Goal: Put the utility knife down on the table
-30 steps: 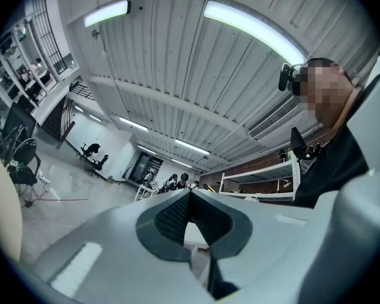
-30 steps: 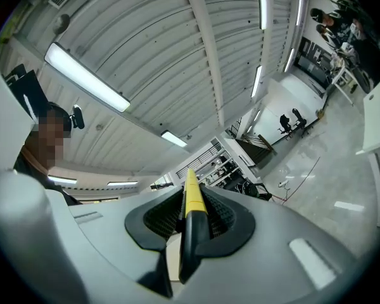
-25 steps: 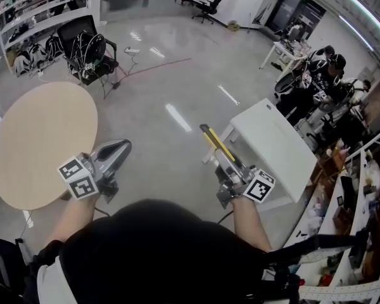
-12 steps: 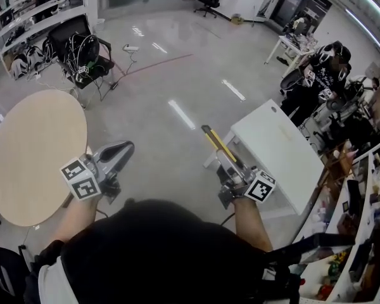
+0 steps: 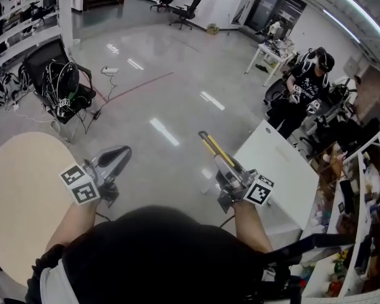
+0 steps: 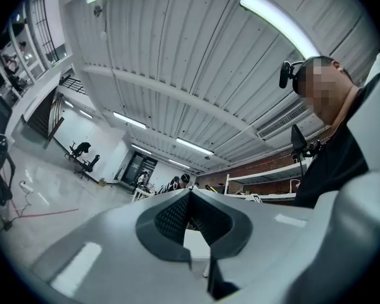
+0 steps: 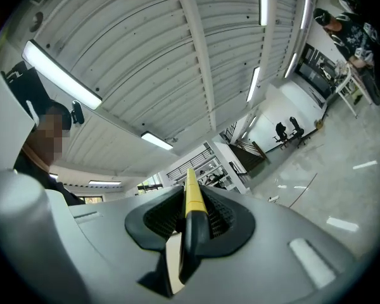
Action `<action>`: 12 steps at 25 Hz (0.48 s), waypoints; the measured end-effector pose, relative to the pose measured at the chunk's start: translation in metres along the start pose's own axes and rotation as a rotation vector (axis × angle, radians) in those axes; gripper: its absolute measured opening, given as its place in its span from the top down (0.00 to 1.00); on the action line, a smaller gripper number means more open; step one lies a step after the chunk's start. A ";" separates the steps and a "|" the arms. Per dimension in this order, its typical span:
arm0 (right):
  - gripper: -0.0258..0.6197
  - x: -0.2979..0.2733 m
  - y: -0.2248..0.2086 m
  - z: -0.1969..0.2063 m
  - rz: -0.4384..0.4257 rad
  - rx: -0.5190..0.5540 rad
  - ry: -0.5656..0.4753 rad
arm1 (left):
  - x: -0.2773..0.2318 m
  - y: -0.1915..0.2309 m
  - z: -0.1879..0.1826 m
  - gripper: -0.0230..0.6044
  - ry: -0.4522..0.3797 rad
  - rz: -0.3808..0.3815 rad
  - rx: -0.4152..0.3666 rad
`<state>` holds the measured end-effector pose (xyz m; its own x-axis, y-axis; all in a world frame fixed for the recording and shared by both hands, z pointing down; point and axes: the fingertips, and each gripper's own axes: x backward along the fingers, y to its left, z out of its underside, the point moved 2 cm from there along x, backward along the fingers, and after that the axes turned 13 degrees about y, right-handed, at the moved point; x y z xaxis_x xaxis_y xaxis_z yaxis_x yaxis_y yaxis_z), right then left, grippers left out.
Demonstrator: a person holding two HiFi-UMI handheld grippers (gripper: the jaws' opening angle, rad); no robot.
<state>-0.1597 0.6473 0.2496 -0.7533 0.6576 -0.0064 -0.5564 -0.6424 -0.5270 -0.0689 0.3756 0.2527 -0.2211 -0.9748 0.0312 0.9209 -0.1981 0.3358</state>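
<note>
The utility knife (image 5: 213, 148), yellow with a black body, sticks out forward and slightly upward from my right gripper (image 5: 224, 164), which is shut on it. In the right gripper view the knife (image 7: 191, 201) lies clamped between the ribbed pads (image 7: 223, 215), its tip aimed at the ceiling. My left gripper (image 5: 121, 152) hangs over the floor at the left, shut with nothing in it; in the left gripper view its pads (image 6: 171, 215) meet at the tip. The white table (image 5: 285, 173) stands just right of the right gripper.
A round wooden table (image 5: 19, 189) lies at the lower left. A black chair with cables (image 5: 60, 84) stands beyond it. A person (image 5: 304, 84) is near desks at the back right. Shelves (image 5: 361, 233) line the right edge.
Both grippers travelled across the room together, the knife still held. The round table slid toward the lower left of the head view and the white table came closer.
</note>
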 end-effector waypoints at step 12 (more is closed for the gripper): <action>0.82 -0.143 -0.071 -0.034 -0.036 -0.015 0.056 | 0.024 0.142 -0.033 0.97 -0.022 -0.090 0.026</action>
<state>-0.0010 0.6125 0.2584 -0.7115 0.7019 -0.0345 -0.5774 -0.6119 -0.5405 0.0667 0.3212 0.2703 -0.3097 -0.9506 0.0200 0.8883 -0.2818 0.3626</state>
